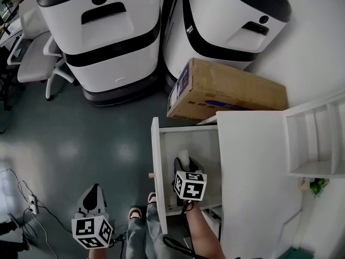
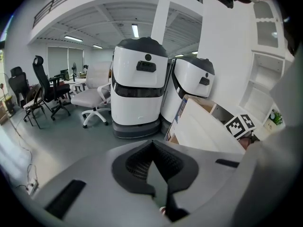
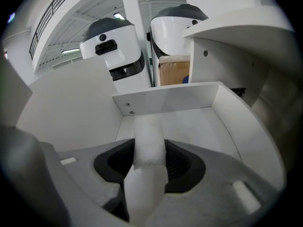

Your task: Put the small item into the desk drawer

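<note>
The right gripper (image 3: pixel 149 163) pinches a small white, soft-looking roll (image 3: pixel 149 135) between its dark ribbed pads (image 3: pixel 182 164). The roll sticks out past the jaw tips and hangs inside the open white drawer (image 3: pixel 166 100). I cannot tell whether its far end touches the drawer bottom. From the head view, the right gripper (image 1: pixel 184 163) reaches down into that white drawer (image 1: pixel 157 166), with the roll (image 1: pixel 184 155) showing just beyond its tip and a bare forearm (image 1: pixel 205 232) behind its marker cube.

The left gripper (image 2: pixel 152 148) has its jaws pressed together at the tips, with nothing between them. It hangs over the grey floor (image 1: pixel 81 139), well apart from the drawer and to the left of the person's legs (image 1: pixel 141 228); in the head view, the left gripper (image 1: pixel 95 192) points forward.

The drawer stands pulled out from under a white desk top (image 1: pixel 253 171). A white shelf unit (image 1: pixel 318 139) sits at the desk's right. Just beyond the drawer lies a brown cardboard box (image 1: pixel 226 90), and behind it stand two large white-and-black rounded machines (image 1: pixel 102 31), side by side. A white office chair (image 1: pixel 32 55) is at the far left
</note>
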A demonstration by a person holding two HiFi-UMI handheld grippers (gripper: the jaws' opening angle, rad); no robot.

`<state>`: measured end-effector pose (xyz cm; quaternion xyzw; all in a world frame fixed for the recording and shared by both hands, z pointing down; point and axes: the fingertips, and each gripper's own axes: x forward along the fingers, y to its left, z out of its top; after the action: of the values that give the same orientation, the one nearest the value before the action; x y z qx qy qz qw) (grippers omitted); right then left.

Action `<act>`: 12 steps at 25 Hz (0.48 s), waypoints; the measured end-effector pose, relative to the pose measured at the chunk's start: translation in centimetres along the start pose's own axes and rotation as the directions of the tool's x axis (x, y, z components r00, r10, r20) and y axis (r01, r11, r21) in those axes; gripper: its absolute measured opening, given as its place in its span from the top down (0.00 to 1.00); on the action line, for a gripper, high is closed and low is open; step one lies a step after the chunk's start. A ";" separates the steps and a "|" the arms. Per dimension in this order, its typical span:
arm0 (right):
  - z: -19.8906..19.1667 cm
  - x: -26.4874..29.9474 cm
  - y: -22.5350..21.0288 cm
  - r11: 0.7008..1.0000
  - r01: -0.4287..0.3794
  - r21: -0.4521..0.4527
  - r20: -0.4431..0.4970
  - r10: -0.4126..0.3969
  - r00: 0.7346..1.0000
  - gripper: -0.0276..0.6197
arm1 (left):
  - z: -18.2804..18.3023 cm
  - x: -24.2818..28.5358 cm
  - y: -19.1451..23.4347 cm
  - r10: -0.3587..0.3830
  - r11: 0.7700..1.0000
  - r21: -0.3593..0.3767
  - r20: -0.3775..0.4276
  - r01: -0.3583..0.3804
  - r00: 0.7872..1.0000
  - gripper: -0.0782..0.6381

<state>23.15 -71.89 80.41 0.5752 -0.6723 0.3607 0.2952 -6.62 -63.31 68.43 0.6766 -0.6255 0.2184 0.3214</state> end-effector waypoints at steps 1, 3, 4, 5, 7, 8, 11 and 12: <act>-0.1 0.3 0.0 1.000 0.001 -0.001 -0.007 -0.001 1.000 0.68 | -0.1 0.0 0.1 0.003 1.000 -0.001 -0.001 -0.003 1.000 0.89; -0.4 0.8 0.0 1.000 0.002 -0.001 -0.020 -0.002 1.000 0.68 | -0.2 -0.1 0.4 0.011 1.000 -0.004 -0.004 -0.011 1.000 0.89; -0.6 1.0 0.0 1.000 0.002 -0.001 -0.028 -0.002 1.000 0.68 | -0.2 -0.1 0.5 0.014 1.000 -0.007 -0.006 -0.014 1.000 0.89; -0.8 1.3 -0.1 1.000 0.004 -0.001 -0.037 -0.004 0.999 0.68 | -0.3 -0.2 0.6 0.017 1.000 -0.010 -0.008 -0.017 1.000 0.89; -1.1 1.6 -0.2 1.000 0.007 -0.004 -0.052 -0.008 0.999 0.68 | -0.5 -0.2 0.6 0.019 1.000 -0.015 -0.011 -0.019 1.000 0.89; -1.3 1.8 -0.3 1.000 0.009 -0.006 -0.057 -0.009 0.998 0.68 | -0.6 -0.2 0.6 0.020 1.000 -0.017 -0.014 -0.020 1.000 0.89; -1.7 2.3 -0.5 1.000 0.012 -0.014 -0.077 -0.013 0.997 0.68 | -1.0 -0.1 0.6 0.022 1.000 -0.015 -0.019 -0.022 1.000 0.89; -1.9 2.5 -0.6 1.000 0.012 -0.016 -0.086 -0.013 0.996 0.68 | -1.0 0.0 0.6 0.022 1.000 -0.014 -0.020 -0.023 1.000 0.89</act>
<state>23.27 -71.77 83.56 0.5611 -0.6581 0.3780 0.3303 -7.07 -62.59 69.20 0.6651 -0.6314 0.2242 0.3297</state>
